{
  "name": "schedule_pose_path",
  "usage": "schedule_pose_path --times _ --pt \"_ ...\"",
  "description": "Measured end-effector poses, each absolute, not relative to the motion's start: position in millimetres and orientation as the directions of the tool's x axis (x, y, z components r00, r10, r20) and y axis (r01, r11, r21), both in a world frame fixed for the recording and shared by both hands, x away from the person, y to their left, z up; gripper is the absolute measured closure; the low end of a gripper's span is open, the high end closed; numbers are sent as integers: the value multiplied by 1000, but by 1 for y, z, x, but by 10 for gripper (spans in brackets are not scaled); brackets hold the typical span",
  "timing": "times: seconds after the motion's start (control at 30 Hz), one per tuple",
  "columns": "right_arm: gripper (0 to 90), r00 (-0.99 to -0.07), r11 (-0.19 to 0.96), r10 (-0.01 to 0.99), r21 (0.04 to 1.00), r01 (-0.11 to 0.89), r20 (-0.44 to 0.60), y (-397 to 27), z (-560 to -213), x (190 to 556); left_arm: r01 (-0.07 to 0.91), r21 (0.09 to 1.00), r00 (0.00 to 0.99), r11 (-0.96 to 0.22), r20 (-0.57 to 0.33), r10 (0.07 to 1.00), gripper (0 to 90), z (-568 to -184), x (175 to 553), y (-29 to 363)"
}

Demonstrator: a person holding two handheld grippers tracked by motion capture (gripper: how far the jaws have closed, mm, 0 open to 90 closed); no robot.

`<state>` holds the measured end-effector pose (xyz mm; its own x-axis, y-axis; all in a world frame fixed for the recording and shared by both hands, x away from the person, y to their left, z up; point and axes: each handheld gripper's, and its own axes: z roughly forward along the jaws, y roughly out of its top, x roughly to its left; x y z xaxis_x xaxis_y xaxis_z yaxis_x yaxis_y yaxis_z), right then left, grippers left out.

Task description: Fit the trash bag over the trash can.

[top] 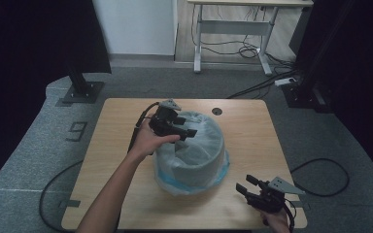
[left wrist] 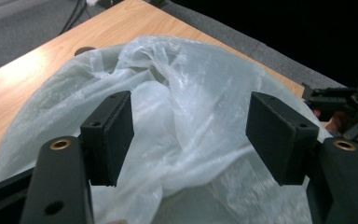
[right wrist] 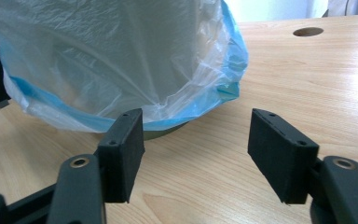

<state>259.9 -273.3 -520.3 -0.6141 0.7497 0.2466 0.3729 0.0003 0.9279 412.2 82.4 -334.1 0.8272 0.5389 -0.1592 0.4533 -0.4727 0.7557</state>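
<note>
My left tool (top: 182, 127) hangs over the top of the bin (top: 194, 167), a round grey one standing in the middle of the table (top: 126, 116) with a thin clear plastic liner (left wrist: 168, 107) draped over it. In the left gripper view its jaws stand spread, with a loose ridge of liner bunched up between them, and the pads press on nothing. My right tool (top: 261, 191) waits low near the table's near right corner, well apart from the bin. Its jaws are also spread, pointing at the blue-edged hem of the liner (right wrist: 223, 88) where it gathers at the bin's foot.

My worry is the film itself. It is slack, slippery and wrinkled, so if I close the left tool on only the crest of that fold I judge it will slide out, or I will catch a single thin layer and tear it when I pull. Lifting straight up could also drag the light bin along with the liner or tip it, since nothing holds the bin down. The right tool is too far off to steady it as things stand, and reaching in low risks snagging the hem or shoving the bin across the table.
</note>
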Motion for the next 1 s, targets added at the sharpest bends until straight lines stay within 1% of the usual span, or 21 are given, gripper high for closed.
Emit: schedule_pose_path --times 0.2,0.33,0.47,0.53,0.67,0.8,0.9,1.0 --pt "365 -628 15 738 925 381 246 -272 -520 260 460 748 828 -479 -167 535 337 -330 423 72" --pt "365 -628 14 737 923 385 251 -272 -521 260 453 738 842 -500 -170 512 341 -330 434 60" --pt "365 -634 16 731 923 385 252 -274 -520 260 457 722 847 -520 -175 502 365 -333 442 51" --pt "365 -637 19 728 922 388 253 -274 -521 261 468 707 844 -530 -179 506 382 -336 445 46" --pt "365 -641 24 725 921 390 252 -273 -521 261 479 680 837 -554 -165 521 380 -342 450 38" --pt "369 -643 24 723 920 391 255 -273 -521 262 503 632 829 -589 -160 536 411 -349 456 26" --pt "369 -646 26 718 918 395 257 -274 -521 263 510 594 829 -623 -147 539 415 -354 459 17" --pt "369 -649 29 717 918 394 256 -274 -521 263 511 574 831 -640 -140 538 416 -358 460 11"
